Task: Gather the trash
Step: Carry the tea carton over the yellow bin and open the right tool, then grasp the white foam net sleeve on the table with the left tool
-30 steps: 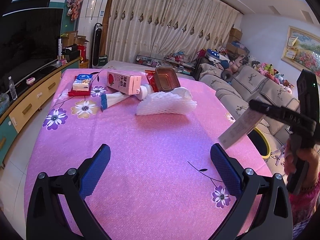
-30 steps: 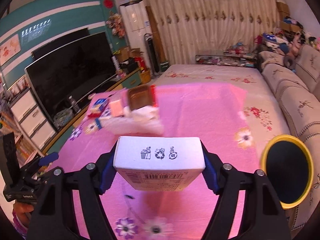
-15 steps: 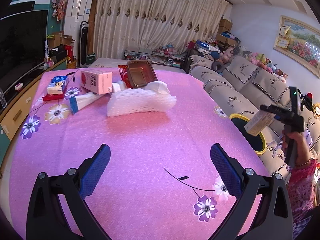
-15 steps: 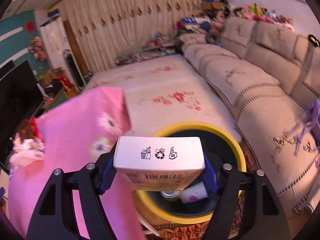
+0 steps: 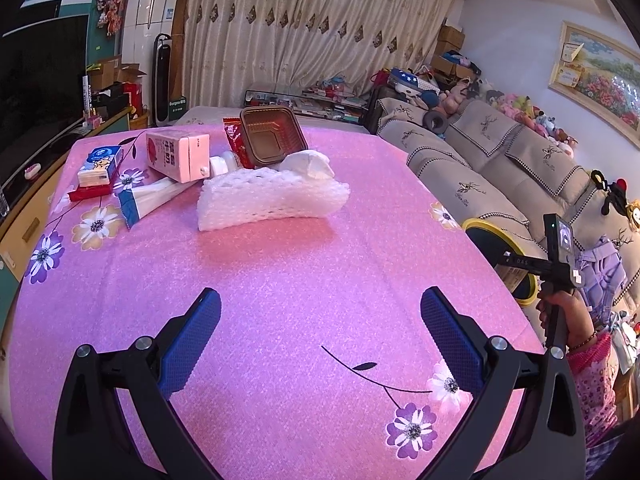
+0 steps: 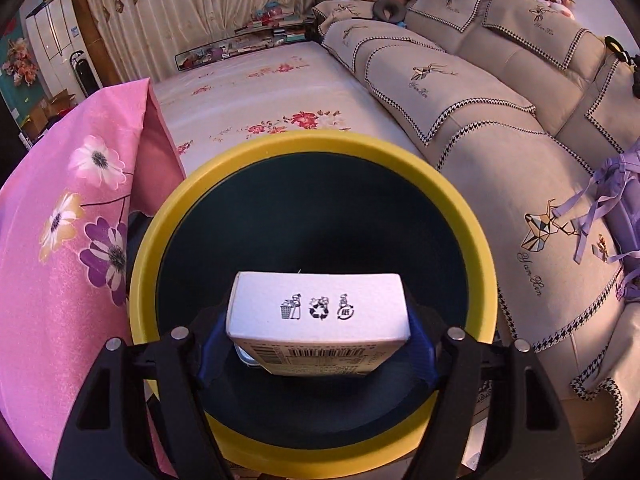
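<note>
The right gripper (image 6: 318, 336) pinches a white cardboard carton printed with recycling symbols (image 6: 318, 306) between its blue pads, directly over the dark mouth of the round yellow-rimmed trash bin (image 6: 476, 216). At nine o'clock from the bin hangs the edge of the pink flowered tablecloth (image 6: 48, 280); from one to three o'clock runs a beige sofa with houndstooth trim (image 6: 480, 128).

The left gripper (image 5: 320, 344) hovers over the same tablecloth with its blue pads spread wide and nothing between them. At three o'clock from it a hand (image 5: 560, 312) grips the other tool beside the bin. Toward twelve o'clock lies a white foam mesh sleeve (image 5: 272, 200), with crumpled white tissue (image 5: 310, 162) just behind. Farther, at eleven o'clock, lie a pink milk carton on its side (image 5: 176, 154), a white and blue tube (image 5: 154, 198), a blue and white packet (image 5: 100, 164), and a brown plastic tray tipped up (image 5: 272, 136).
</note>
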### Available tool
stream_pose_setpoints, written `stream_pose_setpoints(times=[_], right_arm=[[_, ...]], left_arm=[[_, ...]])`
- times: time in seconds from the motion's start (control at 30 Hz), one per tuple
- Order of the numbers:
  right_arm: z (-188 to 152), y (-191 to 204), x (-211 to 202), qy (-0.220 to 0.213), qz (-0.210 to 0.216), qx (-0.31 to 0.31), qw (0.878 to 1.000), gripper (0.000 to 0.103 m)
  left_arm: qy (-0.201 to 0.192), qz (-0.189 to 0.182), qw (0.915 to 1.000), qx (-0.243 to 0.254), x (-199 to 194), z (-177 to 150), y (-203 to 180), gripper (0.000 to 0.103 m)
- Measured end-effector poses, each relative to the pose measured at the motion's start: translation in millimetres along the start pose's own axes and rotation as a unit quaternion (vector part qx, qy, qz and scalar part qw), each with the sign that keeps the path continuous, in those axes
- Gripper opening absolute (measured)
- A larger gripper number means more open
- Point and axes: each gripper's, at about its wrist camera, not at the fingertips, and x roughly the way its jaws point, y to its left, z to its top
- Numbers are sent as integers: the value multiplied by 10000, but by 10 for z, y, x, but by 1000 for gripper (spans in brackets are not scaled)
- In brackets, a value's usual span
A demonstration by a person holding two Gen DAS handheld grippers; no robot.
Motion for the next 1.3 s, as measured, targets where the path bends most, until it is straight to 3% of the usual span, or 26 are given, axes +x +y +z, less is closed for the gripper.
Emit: stream_pose_setpoints(times=[0.43,0.67,0.77,1.0,1.1,1.3], right_arm=[[72,75,-423,-477,74,-58,9988,73],[69,149,-481,-506,157,-147,9985,73],[66,175,-478,-485,178,-165,9985,73],[40,185,-443,-421,186,-218,9987,73],[42,176,-430,-409,148,-219,9988,73],[30,218,-390,-364,155,-253,9989,73]], left_arm=[[-129,193,9993,293,94,182,214,98],[-222,364,9935,1054,319,427,282,98],[-287,345,9904,1308,448,535,344,98],[-70,82,9921,1251,811,695,551,98],[82,104,9893,1454,935,705,546,88],[407,-43,9870,1554,1108,719,592,51]])
